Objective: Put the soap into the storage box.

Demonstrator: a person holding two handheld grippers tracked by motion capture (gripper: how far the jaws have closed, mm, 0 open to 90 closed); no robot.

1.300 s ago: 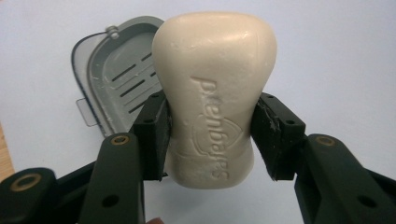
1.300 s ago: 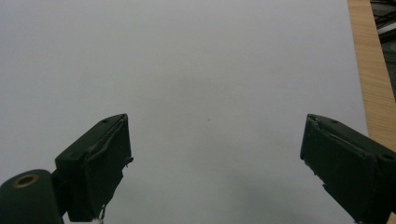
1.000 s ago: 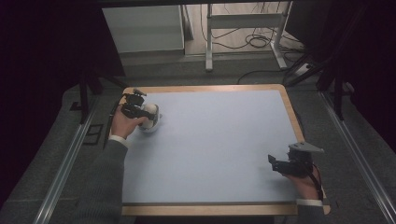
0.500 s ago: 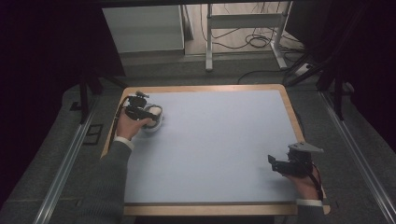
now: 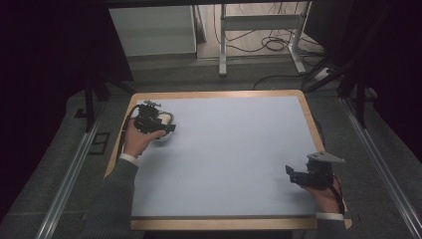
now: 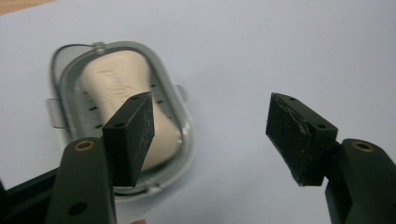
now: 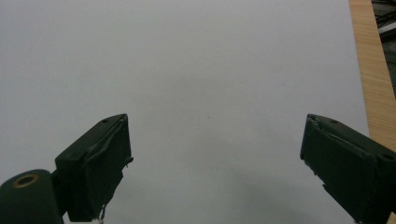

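— Two grippers over one table [image 5: 224, 149]: how does it lie in the high view?

— Its pale blue top takes up the middle of the frame, with a wooden rim showing along the far edge, the right side and the bottom. Grey floor lies around it, and cables trail at the top of the frame.

— Where are the hands?

— A grey sleeve [image 5: 112, 199] comes in from the lower left and leads to the left gripper [image 5: 166, 128], in the upper left part of the table. The right gripper [image 5: 290, 173] sits at the lower right, near the table's right rim, well apart from the other.

— What is the left one doing?

— Its jaws have just been opening. In the left gripper view they stand well apart with only bare table between the pads; nothing is held.

— And the thing it works on?

— A soap dish [image 6: 184, 135], clear and oval, lies flat on the table in the left half of that view, partly behind the left jaw. A cream soap bar [image 6: 112, 79] lies inside it. In the high view the dish [image 5: 166, 137] peeks out just beside the gripper, in the upper left.

— The right gripper?

— Wide open too, in its own view [image 7: 215, 163]: blank table between the pads, and a strip of wooden rim in the upper right corner.
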